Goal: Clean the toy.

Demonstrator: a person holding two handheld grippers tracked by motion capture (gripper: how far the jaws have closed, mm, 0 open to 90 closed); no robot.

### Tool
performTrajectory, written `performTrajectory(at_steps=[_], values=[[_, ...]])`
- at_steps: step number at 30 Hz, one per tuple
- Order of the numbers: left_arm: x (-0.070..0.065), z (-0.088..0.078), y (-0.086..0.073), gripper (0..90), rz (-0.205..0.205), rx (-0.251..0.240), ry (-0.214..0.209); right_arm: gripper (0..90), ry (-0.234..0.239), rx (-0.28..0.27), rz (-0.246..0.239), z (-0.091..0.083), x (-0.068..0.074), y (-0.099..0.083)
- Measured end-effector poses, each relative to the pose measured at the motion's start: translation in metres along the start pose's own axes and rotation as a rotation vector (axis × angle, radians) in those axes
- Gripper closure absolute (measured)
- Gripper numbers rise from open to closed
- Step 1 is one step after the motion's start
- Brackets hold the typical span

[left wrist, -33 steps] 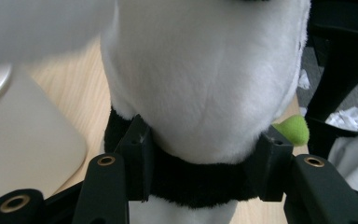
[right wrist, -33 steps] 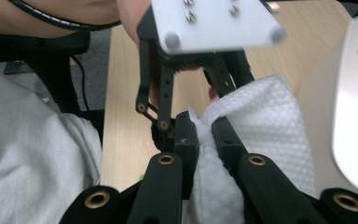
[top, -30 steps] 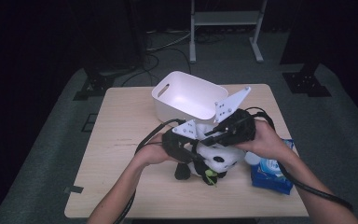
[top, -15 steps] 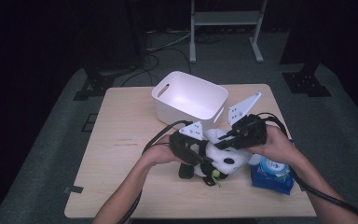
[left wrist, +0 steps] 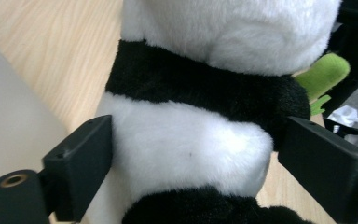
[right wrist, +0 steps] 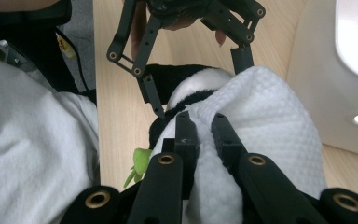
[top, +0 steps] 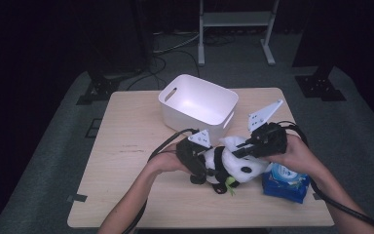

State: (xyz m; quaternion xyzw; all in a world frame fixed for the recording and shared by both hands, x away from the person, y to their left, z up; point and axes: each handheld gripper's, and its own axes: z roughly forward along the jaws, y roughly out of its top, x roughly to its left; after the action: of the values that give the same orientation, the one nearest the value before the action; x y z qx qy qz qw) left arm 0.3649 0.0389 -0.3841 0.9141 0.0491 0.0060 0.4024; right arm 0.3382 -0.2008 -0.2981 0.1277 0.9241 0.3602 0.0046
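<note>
A black and white panda plush (top: 224, 165) lies on the wooden table (top: 126, 146) in front of the white bin. It has a green piece (top: 230, 181) near its head. My left gripper (top: 200, 171) stands open around its body (left wrist: 205, 79); the jaws have just been opening, and each black pad (left wrist: 81, 163) sits beside the fur. My right gripper (top: 237, 149) is shut on a white waffle cloth (right wrist: 270, 116) that lies over the panda (right wrist: 191, 86). The right gripper view looks along its own jaws (right wrist: 203, 119) at the left gripper (right wrist: 198, 86) beyond.
A white bin (top: 195, 119) with handle slots stands just behind the hands. A blue packet (top: 285, 181) lies under my right wrist near the table's right edge. In the right gripper view a person's white shirt (right wrist: 28, 163) fills the left side. A metal stand (top: 236, 19) is on the floor.
Both hands have come down toward the table with the panda and the cloth. The left gripper's jaws have spread apart around the panda's body.
</note>
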Motion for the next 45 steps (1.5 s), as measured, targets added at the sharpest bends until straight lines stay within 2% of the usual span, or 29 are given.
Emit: performTrajectory(at_steps=[2,5,9,11,15,19,20,22,24,28,30,33,36,38,41,45], values=[[0.001,-0.002,-0.002,25.8,0.010,-0.001,0.004,82.7,0.001,0.002,0.009,0.000,0.000,-0.001],[0.001,-0.005,-0.002,45.6,-0.001,0.000,0.028,82.7,-0.003,-0.005,0.008,0.000,-0.001,-0.002],[-0.003,-0.012,0.001,52.9,0.007,0.014,0.043,82.7,-0.007,-0.023,0.003,-0.003,0.000,0.001],[-0.006,-0.019,0.004,53.7,0.021,0.034,0.051,82.7,-0.006,-0.035,-0.006,-0.006,0.001,0.003],[-0.011,-0.036,0.013,54.9,0.065,0.084,0.063,82.7,-0.017,-0.015,-0.029,-0.006,0.006,0.009],[-0.016,-0.040,0.015,56.6,0.096,0.154,0.071,82.6,0.008,-0.010,-0.055,0.007,0.011,0.017],[-0.017,-0.039,0.013,56.9,0.098,0.159,0.073,82.6,0.020,-0.007,-0.052,0.012,0.012,0.019],[-0.016,-0.041,0.009,56.9,0.075,0.136,0.068,82.6,0.031,0.013,-0.069,0.024,0.013,0.021],[-0.017,-0.042,0.007,56.5,0.079,0.132,0.067,82.6,0.061,0.022,-0.062,0.037,0.012,0.019],[-0.018,-0.043,0.006,51.0,0.067,0.111,0.052,82.6,0.072,0.089,-0.046,0.057,0.009,0.011],[-0.017,-0.045,0.005,46.0,0.053,0.089,0.039,82.7,0.089,0.087,-0.028,0.058,0.006,0.006],[-0.017,-0.048,0.001,38.2,0.027,0.046,0.015,82.7,0.080,0.082,-0.023,0.053,0.005,0.003],[-0.019,-0.059,-0.004,35.4,0.000,-0.022,0.009,82.6,0.070,0.089,-0.017,0.051,0.004,0.000],[-0.021,-0.066,-0.008,34.0,-0.011,-0.048,-0.001,82.7,0.070,0.082,-0.011,0.051,0.004,-0.002],[-0.024,-0.073,-0.015,30.8,-0.021,-0.046,-0.002,82.7,0.066,0.084,-0.009,0.053,0.003,-0.002],[-0.024,-0.068,-0.021,31.5,-0.040,-0.035,0.014,82.7,0.075,0.083,-0.014,0.057,0.003,0.001]])
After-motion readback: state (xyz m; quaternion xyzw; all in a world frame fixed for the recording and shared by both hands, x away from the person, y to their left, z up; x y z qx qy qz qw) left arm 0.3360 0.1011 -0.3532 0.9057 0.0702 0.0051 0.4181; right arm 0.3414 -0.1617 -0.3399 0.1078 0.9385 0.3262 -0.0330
